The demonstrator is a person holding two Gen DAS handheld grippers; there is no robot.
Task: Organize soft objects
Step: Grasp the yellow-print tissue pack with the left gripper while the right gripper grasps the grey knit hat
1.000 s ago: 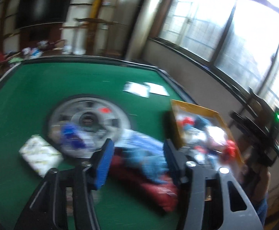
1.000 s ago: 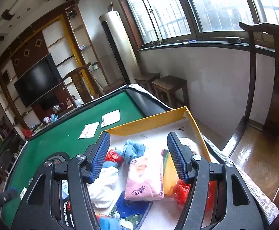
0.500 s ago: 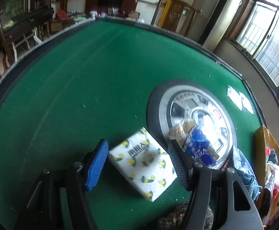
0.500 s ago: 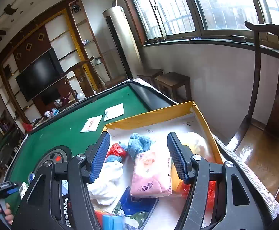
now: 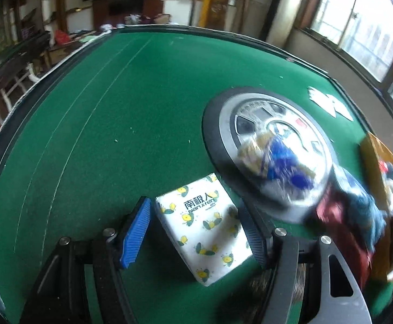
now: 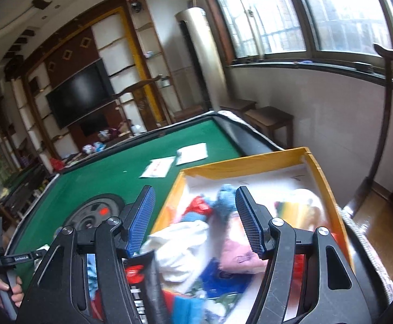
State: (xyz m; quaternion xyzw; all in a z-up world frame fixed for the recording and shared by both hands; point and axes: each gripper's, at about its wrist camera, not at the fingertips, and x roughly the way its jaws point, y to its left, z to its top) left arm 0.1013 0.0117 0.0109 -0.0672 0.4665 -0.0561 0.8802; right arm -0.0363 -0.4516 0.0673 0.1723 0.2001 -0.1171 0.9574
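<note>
Green felt covers the worktop (image 5: 115, 102), with a television wall behind it and tall windows along the side. A second ago the left claw (image 5: 196, 232) was aimed at the heap of cloth beside the box; it has since swung over and dropped toward the lemon-printed tissue pack (image 5: 204, 226), which half a second ago lay a little ahead of the pads and now sits between them, lying flat on the felt at about 6 o'clock in the left wrist view. That claw is spread wide, with a visible gap on the left pad's side; on the right the pack's edge looks close to the pad, though whether it touches I cannot tell. At 3 o'clock of the pack the round grey centre panel (image 5: 250, 124) carries a blurred blue-and-clear plastic bag (image 5: 280, 159), and the red and blue cloths (image 5: 350, 210) lie toward 4 o'clock. The right claw (image 6: 195, 218) is also spread wide and holds nothing; it has stayed hovering over the yellow box (image 6: 250, 159), already stocked with white cloth, a pink pack and other soft goods. Judging by this, the tissue pack is the next item chosen, and closing on it comes before carrying it to the box.
</note>
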